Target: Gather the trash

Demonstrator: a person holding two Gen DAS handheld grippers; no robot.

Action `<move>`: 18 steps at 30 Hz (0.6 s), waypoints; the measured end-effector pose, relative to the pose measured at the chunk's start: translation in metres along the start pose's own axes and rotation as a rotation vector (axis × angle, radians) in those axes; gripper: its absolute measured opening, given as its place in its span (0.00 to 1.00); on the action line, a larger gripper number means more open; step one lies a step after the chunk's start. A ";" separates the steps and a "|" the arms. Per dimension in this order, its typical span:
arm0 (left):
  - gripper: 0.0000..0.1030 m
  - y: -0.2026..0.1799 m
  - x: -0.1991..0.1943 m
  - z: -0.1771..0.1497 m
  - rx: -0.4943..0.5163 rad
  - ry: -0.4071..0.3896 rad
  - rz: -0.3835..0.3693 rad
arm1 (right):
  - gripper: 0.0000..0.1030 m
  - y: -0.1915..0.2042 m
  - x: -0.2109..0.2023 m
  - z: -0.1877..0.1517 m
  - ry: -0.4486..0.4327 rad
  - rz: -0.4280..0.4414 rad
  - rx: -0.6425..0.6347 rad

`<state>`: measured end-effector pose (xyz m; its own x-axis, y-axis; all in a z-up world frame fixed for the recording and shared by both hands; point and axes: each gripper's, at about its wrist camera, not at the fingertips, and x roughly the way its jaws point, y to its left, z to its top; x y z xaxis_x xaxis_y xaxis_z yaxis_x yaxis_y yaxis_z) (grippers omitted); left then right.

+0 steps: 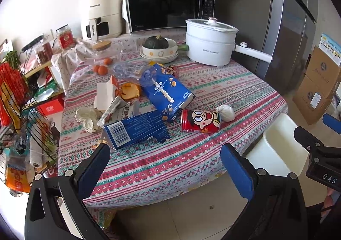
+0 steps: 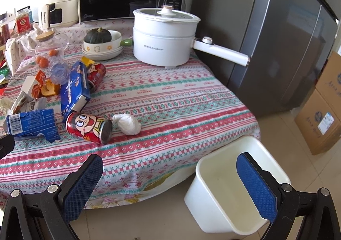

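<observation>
Both grippers hang short of the table (image 1: 191, 163) with nothing in them, the left gripper (image 1: 166, 167) and the right gripper (image 2: 170, 188) each with its blue pads spread wide; by the look of it, the collecting has not begun. The trash lies in a loose heap on the left half of the patterned cloth: a red can (image 2: 89, 128) on its side near the front edge, a white wad (image 2: 127, 124) just beside its open end, a torn blue carton (image 1: 136, 130) flat to the can's left, a second blue box (image 1: 167, 93) propped behind it, a clear bottle (image 1: 132, 69) lying against that box, and crumpled tissue (image 1: 88, 118) and torn wrappers farther left. A second red can (image 2: 97, 74) shows behind the box. The white bin (image 2: 230, 193) stands on the floor below the table's right front edge, open-topped and seemingly empty. The can and wad sit nearest the bin, so a first pick would likely fall to the right gripper: reach forward, close across the can's round body, lift, then swing right and down over the bin. The can may roll if nudged; the wad looks soft and should squash under the pads. The pot, microwave and bowl with a squash at the back appear to be no part of the job.
</observation>
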<state>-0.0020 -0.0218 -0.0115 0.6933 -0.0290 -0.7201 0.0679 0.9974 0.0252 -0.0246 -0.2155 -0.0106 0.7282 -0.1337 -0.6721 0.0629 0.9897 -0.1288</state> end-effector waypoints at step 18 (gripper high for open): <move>1.00 -0.003 0.001 0.000 0.000 0.001 -0.002 | 1.00 0.001 0.002 -0.001 0.004 0.008 0.000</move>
<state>-0.0012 -0.0250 -0.0119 0.6922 -0.0307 -0.7210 0.0693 0.9973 0.0241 -0.0236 -0.2153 -0.0126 0.7258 -0.1265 -0.6762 0.0571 0.9906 -0.1240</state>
